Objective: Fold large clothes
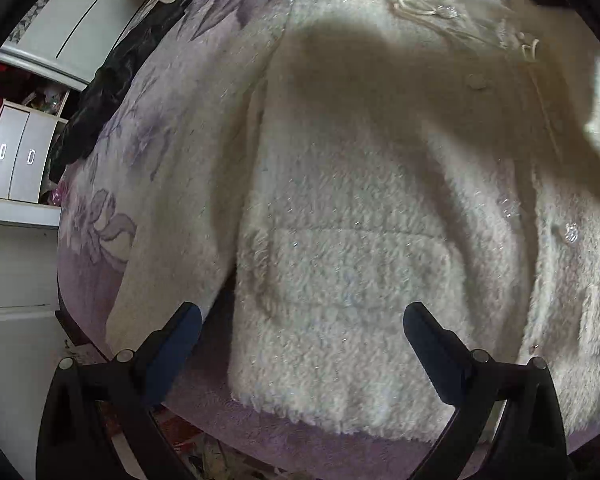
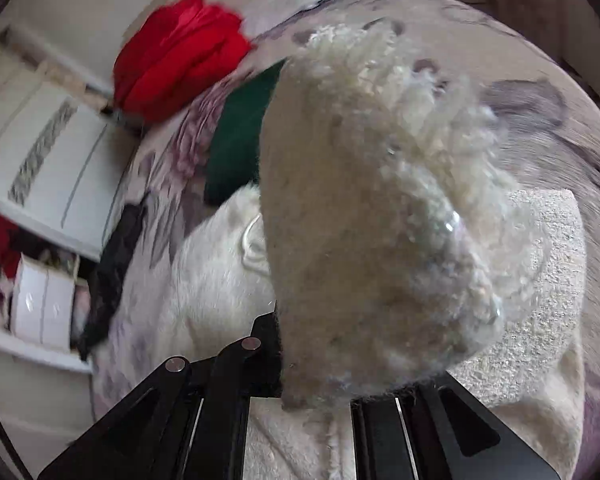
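Observation:
A large cream fleece jacket point(image 1: 360, 184) lies front up on a bed with a lilac floral cover point(image 1: 112, 216). Its left sleeve point(image 1: 188, 184) runs down beside the body. Its hem is nearest me. My left gripper point(image 1: 302, 320) is open and empty, hovering just above the jacket's lower left corner and patch pocket point(image 1: 356, 272). In the right wrist view my right gripper point(image 2: 324, 364) is shut on a fold of the jacket point(image 2: 380, 220), lifted close to the lens and hiding the fingertips. The rest of the jacket point(image 2: 220, 280) lies below.
A black garment point(image 1: 100, 92) lies at the bed's left edge. A red garment point(image 2: 180, 52) and a dark green one point(image 2: 240, 132) lie farther up the bed. White cabinets and drawers point(image 1: 12, 160) stand to the left of the bed.

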A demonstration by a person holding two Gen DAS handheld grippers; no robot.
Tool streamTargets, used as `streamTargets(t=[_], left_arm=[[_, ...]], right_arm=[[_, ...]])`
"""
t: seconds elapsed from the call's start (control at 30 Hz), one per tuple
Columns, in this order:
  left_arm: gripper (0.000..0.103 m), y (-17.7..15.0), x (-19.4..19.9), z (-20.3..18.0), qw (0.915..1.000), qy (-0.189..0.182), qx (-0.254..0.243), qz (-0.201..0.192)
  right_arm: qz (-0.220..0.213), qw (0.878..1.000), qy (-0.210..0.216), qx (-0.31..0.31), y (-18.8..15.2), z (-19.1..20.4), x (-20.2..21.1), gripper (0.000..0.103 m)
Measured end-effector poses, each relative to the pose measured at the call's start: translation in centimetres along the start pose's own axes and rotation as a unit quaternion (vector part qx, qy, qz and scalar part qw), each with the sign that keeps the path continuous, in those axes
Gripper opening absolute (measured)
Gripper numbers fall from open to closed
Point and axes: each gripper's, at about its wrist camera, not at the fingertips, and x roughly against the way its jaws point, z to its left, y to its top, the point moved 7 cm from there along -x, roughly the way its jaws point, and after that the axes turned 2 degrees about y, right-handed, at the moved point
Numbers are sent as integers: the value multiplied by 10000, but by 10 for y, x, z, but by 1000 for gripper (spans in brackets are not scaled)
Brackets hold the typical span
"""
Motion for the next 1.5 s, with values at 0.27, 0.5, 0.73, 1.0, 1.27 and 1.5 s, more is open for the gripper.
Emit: streamTargets(t=[0.27, 0.5, 0.73, 1.0, 1.27, 1.5], left_arm=[[103, -10, -19, 38, 9993, -238, 241, 185], [103, 7, -19, 42, 9979, -491, 403, 162], [103, 35, -9, 18, 9993, -305, 207, -87], [103, 104, -3, -28, 9982, -307, 92, -511], [103, 145, -44, -48, 9995, -228, 192, -84], [103, 146, -47, -50, 9992, -345, 174, -141]], right_arm=[[1750, 9795, 822, -558, -78, 17, -76, 74], [400, 9185, 1121, -3772, -107, -147, 52, 75], [-500, 8050, 2366, -5417, -117, -256, 31, 74], [-739, 7808, 2421, -5711, -103, -316, 32, 73], [-241, 8771, 1327, -4610, -120, -269, 98, 73], [490, 9227, 812, -3737, -103, -233, 46, 45]])
